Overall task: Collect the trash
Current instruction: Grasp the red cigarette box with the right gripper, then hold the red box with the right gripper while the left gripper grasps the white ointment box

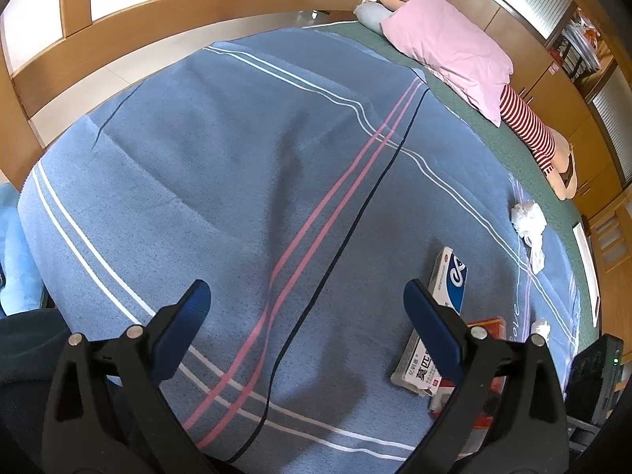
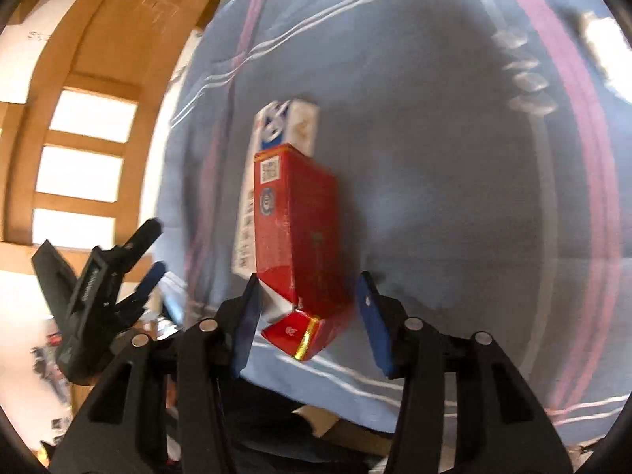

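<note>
A red carton (image 2: pixel 296 229) lies on the blue striped blanket (image 2: pixel 434 197), partly on top of a white and blue box (image 2: pixel 284 126). My right gripper (image 2: pixel 309 280) straddles the red carton's near end. A thin gap still shows at the right pad, so its jaws stand open around the carton. My left gripper (image 1: pixel 306 290) hovers open over bare blanket with nothing between its fingers, and it also appears at the left of the right wrist view (image 2: pixel 157 247). The left wrist view shows the white and blue box (image 1: pixel 450 276), the red carton (image 1: pixel 489 324) and a crumpled tissue (image 1: pixel 527 217).
A smaller tissue wad (image 1: pixel 541 326) lies near the blanket's edge. A pink pillow (image 1: pixel 446 47) and a doll in red stripes (image 1: pixel 529 130) lie on the far side of the bed. Wooden frames (image 1: pixel 118 23) and cabinets surround it. A thin black cord (image 1: pixel 355 213) crosses the blanket.
</note>
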